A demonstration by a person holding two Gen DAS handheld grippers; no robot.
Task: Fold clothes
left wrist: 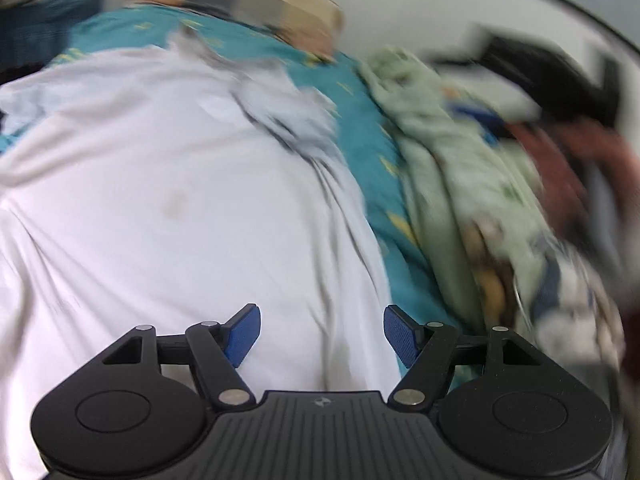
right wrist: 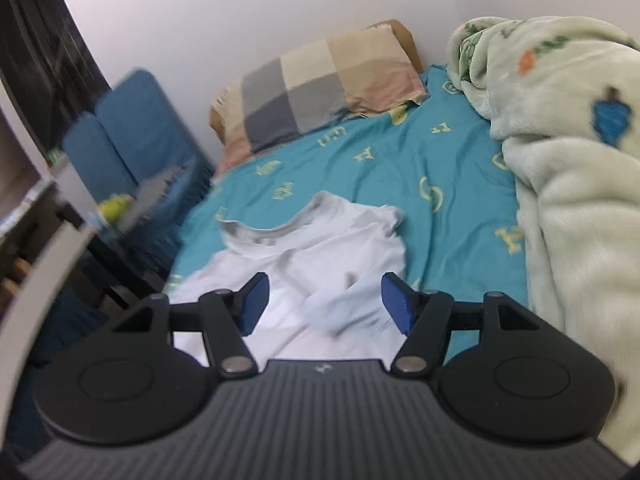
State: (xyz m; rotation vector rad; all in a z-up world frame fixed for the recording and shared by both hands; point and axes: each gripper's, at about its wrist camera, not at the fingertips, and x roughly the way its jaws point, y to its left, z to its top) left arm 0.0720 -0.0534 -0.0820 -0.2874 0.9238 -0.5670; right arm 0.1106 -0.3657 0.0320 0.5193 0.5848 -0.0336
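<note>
white T-shirt (right wrist: 320, 248) spread on bed (right wrist: 460, 184) | left gripper (left wrist: 322, 334) jaws apart above shirt (blurred) | right gripper (right wrist: 324, 304) jaws apart above shirt, nothing held

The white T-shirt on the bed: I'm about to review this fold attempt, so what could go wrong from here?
1. The white T-shirt lies rumpled, its neck end bunched; folding now may lock in creases.
2. Both the left gripper and right gripper are open and hold nothing, so a grab might pinch the teal sheet too.
3. The fleece blanket sits heaped close beside the shirt and could get in the way.
</note>
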